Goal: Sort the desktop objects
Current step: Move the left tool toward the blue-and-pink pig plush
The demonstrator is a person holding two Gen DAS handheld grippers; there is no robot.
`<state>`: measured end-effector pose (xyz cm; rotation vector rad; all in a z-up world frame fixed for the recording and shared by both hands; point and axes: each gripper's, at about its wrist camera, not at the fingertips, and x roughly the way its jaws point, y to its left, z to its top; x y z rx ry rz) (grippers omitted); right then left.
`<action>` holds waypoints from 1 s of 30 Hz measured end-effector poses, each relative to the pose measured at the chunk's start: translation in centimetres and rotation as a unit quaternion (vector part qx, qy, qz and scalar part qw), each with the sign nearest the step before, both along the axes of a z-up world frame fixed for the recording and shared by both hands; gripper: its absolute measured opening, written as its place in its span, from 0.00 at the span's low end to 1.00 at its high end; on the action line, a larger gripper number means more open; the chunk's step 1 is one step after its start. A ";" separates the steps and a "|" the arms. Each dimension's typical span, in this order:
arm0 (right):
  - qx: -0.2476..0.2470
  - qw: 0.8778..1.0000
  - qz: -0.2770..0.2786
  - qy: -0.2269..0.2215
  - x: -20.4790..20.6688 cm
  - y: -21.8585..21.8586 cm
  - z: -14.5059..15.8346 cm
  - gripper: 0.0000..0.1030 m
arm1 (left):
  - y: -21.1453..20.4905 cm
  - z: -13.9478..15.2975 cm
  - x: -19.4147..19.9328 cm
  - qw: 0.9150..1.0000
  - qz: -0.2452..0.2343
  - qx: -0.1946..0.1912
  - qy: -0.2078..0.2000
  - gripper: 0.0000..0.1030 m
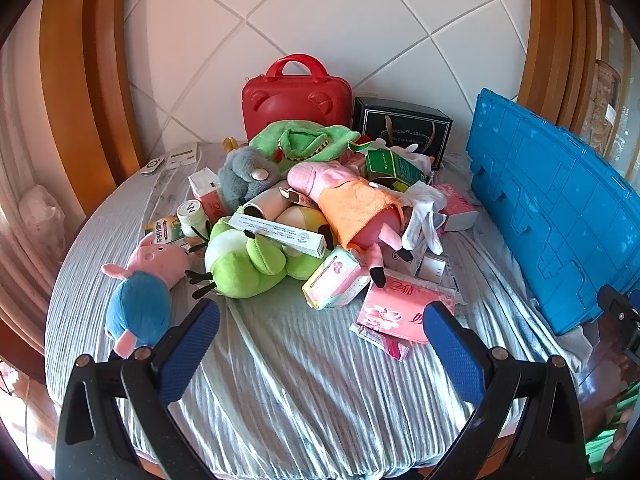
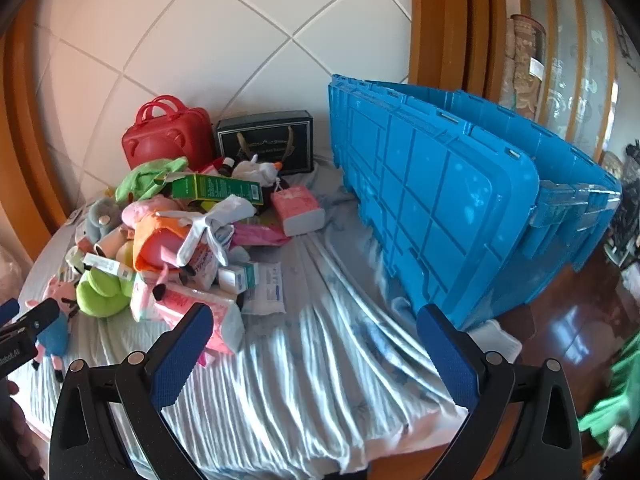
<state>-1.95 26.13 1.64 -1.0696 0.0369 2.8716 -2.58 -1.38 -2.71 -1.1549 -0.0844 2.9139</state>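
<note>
Hovering over the striped cloth (image 1: 304, 380) on the counter, both tongs stood fully apart w/ nothing between the blue pads. Left tongs (image 1: 322, 354) pointed down at the clutter pile — just ahead of the left finger lay a pig plush in blue (image 1: 140, 300), and ahead between the fingers a green frog plush (image 1: 248, 264) w/ a long white box (image 1: 280, 234) across it. Beyond that, a bigger pig plush in orange (image 1: 356, 208); just ahead of the right finger, a pink tissue pack (image 1: 400, 308) and a small pastel pack (image 1: 336, 280). Far back against the tiled wall stood a red case (image 1: 296, 96) and, beside it, a black box (image 1: 400, 128).

Right tongs (image 2: 314, 354) hung over bare cloth — the pile sat ahead and to their left, incl. a green carton (image 2: 212, 188) on top and another tissue pack (image 2: 298, 208) at its right edge. A blue crate (image 2: 440, 200), lid flap hanging open toward the pile, sat ahead and to the right, just beyond the right finger. Left tongs' tip showed at that view's left edge.
</note>
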 end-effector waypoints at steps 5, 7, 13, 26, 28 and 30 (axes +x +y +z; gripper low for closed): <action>0.000 1.000 0.013 -0.020 -1.5 0.0 -1.4 1.00 | -0.7 -1.7 -0.8 1.000 0.011 -0.008 -0.016 1.00; 0.001 0.999 0.019 -0.031 -2.2 0.1 -2.3 1.00 | -1.4 -2.8 -1.2 0.999 0.019 -0.012 -0.027 1.00; -0.002 0.996 0.038 -0.083 -4.7 0.5 -5.9 1.00 | -5.7 -5.9 -1.6 0.994 0.078 -0.034 -0.071 1.00; -0.002 0.979 0.119 -0.164 -9.5 -2.9 -11.1 1.00 | -17.9 -9.9 0.3 0.963 0.224 -0.054 -0.138 1.00; 0.001 0.977 0.135 -0.167 -9.8 -4.1 -11.3 1.00 | -18.5 -9.9 -0.2 0.962 0.233 -0.054 -0.134 1.00; 0.006 0.974 0.149 -0.170 -10.3 -5.3 -11.2 1.00 | -19.1 -10.3 -1.1 0.958 0.246 -0.056 -0.135 1.00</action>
